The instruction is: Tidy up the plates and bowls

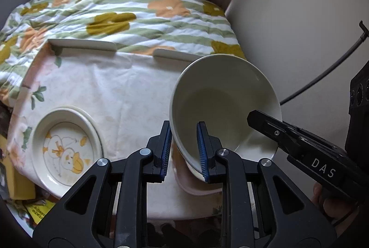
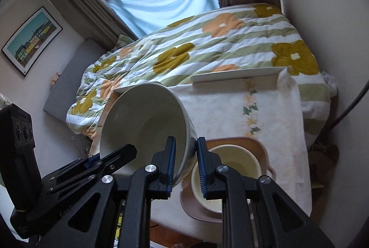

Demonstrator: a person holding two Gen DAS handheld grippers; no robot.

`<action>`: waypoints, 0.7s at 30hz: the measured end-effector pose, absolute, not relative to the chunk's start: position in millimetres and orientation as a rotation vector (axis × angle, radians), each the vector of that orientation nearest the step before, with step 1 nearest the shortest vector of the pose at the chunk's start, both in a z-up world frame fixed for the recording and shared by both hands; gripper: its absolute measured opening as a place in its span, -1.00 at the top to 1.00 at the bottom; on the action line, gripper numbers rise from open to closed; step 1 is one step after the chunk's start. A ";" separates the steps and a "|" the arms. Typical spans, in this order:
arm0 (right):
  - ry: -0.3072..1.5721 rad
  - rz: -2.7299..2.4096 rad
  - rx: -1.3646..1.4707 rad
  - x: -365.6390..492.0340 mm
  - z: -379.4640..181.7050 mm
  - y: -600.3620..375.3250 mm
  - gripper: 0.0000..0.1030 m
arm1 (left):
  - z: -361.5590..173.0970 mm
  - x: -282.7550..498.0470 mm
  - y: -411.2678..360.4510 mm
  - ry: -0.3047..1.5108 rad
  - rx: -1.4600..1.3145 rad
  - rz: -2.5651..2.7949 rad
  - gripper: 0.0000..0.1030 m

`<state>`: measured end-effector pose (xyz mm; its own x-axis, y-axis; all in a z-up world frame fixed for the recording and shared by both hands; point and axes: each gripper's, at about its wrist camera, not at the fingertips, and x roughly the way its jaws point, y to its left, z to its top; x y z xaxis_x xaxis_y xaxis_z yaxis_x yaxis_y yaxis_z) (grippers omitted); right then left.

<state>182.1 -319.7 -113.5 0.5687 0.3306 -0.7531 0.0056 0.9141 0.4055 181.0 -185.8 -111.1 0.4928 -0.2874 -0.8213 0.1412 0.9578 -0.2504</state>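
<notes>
The large white bowl (image 1: 221,105) covered most of the pink tray (image 1: 198,188) in the left wrist view, so only a corner showed below it. In the right wrist view the right gripper (image 2: 185,165) hid the near side of the small cream bowl (image 2: 233,167). The duck plate (image 1: 64,146) lost its near rim behind the left gripper (image 1: 184,151). Dark clutter beyond the table's right edge stayed too blurred to identify.

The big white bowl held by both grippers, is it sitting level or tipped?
Tipped. The big white bowl is held off the table, its opening turned sideways toward the cameras, rim pinched by left gripper and right gripper.
</notes>
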 end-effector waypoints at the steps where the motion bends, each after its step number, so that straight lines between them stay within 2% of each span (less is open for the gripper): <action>1: 0.959 0.181 0.389 179.4 -116.7 -323.9 0.67 | -115.9 181.0 -191.8 1.036 -0.150 -0.274 0.62; 12: 1.054 0.090 0.447 161.3 -175.8 -352.2 0.67 | -175.6 185.1 -231.6 1.180 -0.039 -0.309 0.62; 21: 1.068 0.074 0.376 156.1 -197.5 -349.3 0.67 | -198.8 187.4 -243.9 1.199 0.058 -0.284 0.62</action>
<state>156.1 -349.3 -197.5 0.4857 0.2390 -0.8408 0.1214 0.9341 0.3356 187.4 -243.9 -198.8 0.3322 -0.1871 -0.9245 0.2481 0.9630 -0.1058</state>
